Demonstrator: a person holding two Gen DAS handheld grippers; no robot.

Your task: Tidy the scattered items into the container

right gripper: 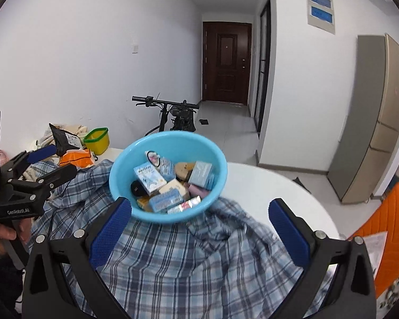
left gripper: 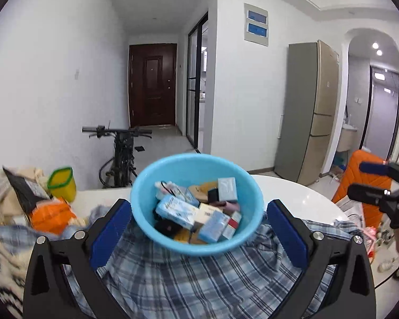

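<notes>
One round plastic basin, boxes inside

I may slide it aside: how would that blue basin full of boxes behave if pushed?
The blue basin rests on the rumpled plaid shirt, so it would probably drag the cloth rather than slide. Its rounded bottom may rock or tip. The loose small boxes inside would likely shift.

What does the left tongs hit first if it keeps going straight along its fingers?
Most likely the blue basin, centred between the open left tongs and resting on the plaid shirt. Depth is unclear; a lower line would brush the shirt first.
</notes>
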